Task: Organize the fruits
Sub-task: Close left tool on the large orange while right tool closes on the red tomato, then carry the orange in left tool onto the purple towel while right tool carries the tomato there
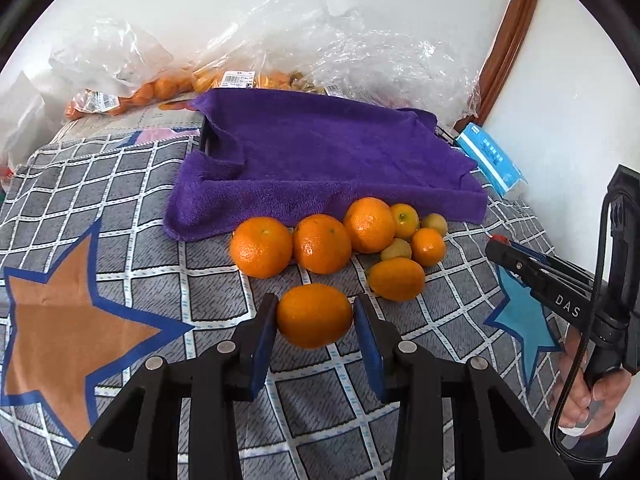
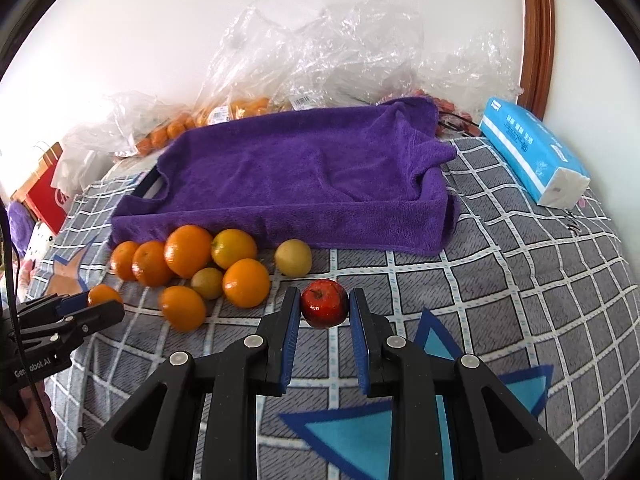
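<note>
My left gripper is shut on an orange kumquat-shaped fruit, just above the checked bedspread. Behind it lies a cluster of oranges and small yellow-green fruits, right in front of a tray draped in a purple towel. My right gripper is shut on a small red fruit, to the right of the orange cluster. A yellow fruit lies just beyond it. The towel-covered tray holds no fruit. The left gripper shows at the left edge of the right wrist view.
Clear plastic bags with more oranges lie behind the tray against the white wall. A blue tissue pack lies right of the tray. A red bag stands at far left. A wooden frame runs up the wall.
</note>
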Demonstrator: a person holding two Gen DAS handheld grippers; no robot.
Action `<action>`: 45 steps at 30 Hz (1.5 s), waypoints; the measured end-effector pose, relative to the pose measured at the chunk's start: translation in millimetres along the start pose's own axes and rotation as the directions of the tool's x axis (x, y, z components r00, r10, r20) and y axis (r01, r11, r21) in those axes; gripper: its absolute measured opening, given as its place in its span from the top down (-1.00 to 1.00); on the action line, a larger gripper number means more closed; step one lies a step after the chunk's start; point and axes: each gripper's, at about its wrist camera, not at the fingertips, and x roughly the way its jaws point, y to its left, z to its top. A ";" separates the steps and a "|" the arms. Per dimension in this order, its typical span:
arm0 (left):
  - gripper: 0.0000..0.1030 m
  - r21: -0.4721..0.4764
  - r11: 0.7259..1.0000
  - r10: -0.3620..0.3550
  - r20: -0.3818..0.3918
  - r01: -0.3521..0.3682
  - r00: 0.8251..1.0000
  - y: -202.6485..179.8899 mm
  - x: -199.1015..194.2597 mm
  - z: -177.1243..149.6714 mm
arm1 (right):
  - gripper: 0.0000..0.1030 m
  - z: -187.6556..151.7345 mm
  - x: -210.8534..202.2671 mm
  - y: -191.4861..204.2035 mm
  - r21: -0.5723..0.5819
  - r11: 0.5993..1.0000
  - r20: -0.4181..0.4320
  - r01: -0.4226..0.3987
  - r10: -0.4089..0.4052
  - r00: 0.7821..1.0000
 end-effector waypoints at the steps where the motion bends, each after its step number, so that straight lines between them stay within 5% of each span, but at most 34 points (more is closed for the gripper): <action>1: 0.29 -0.007 1.000 0.002 0.000 -0.002 1.000 0.8 -4.1 -0.2 | 0.52 0.1 -3.7 1.4 0.001 1.000 0.002 0.001 -0.001 1.000; 20: 0.29 -0.033 0.999 -0.011 0.053 0.013 0.999 11.5 -53.9 23.4 | 0.52 22.4 -42.0 39.1 0.042 0.999 0.016 -0.019 0.018 1.000; 45: 0.29 -0.018 0.999 -0.032 0.105 0.034 0.994 23.8 -37.5 93.4 | 0.52 93.6 -18.9 45.6 0.038 0.999 0.050 -0.003 0.001 0.999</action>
